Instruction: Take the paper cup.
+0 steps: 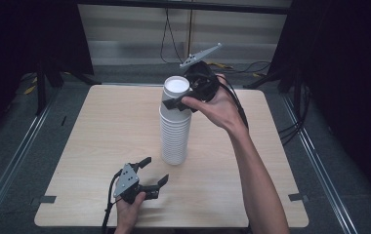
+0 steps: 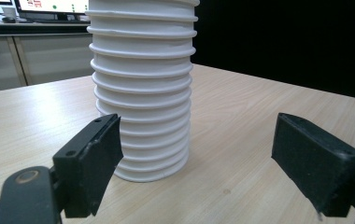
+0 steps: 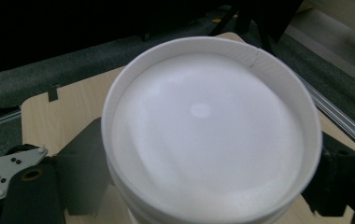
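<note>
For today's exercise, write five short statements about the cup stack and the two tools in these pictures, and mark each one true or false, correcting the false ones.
1. The stack of white paper cups stands upside down on the table. True.
2. The right tool has its jaws either side of the top cup. True.
3. The left tool is shut on the stack's base. False: it is open, short of the stack.
4. The stack lies on its side. False: it is upright.
5. The left tool is low, near the table's front edge. True.
</note>
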A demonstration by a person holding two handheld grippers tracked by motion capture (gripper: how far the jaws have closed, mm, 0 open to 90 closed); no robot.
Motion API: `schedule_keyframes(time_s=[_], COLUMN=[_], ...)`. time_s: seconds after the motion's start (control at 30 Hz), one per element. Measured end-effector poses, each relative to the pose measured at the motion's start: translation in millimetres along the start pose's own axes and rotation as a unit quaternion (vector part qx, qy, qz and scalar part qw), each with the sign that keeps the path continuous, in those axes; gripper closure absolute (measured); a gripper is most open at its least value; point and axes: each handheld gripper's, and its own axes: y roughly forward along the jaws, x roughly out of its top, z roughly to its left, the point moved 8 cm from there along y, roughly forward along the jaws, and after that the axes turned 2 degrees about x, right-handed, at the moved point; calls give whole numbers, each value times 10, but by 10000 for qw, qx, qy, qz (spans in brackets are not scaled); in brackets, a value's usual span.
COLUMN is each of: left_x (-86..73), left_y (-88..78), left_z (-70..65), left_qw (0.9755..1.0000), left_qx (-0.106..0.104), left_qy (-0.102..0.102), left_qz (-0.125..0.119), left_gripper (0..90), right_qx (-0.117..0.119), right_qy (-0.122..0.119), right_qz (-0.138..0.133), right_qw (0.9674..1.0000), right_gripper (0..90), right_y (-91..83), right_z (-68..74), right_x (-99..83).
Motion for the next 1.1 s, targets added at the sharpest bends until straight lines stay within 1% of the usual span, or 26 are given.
schedule_keyframes(time_s=[0.17,0.23,0.27,0.47,0.73,0.97,1.03,1.1], left_x=[-1,-2,-3,-3,-5,-5,-8,-5], left_y=[0,-2,-1,-1,-2,-1,-4,-1], left_z=[1,6,-3,-4,-1,0,3,-1], left_qw=[10000,10000,10000,10000,10000,10000,10000,10000], left_qx=[-2,-15,-11,-11,-11,-22,-27,-23], left_qy=[14,66,2,-1,20,16,47,19], left_qz=[10,28,21,17,34,39,59,38], left_gripper=[160,159,160,159,160,159,160,159], right_qx=[-3,17,23,-6,-57,-51,-44,-32], right_qy=[4,2,-11,-23,-42,-44,-35,-40], right_qz=[-55,-71,-72,-86,-51,-22,-1,0], right_qw=[10000,10000,10000,10000,10000,10000,10000,10000], right_gripper=[192,195,197,205,213,214,215,216], right_y=[-20,-27,-34,-49,-53,-58,-58,-62], right_z=[-7,-5,-8,-7,-2,-3,-3,0], right_x=[8,15,19,31,44,50,55,63])
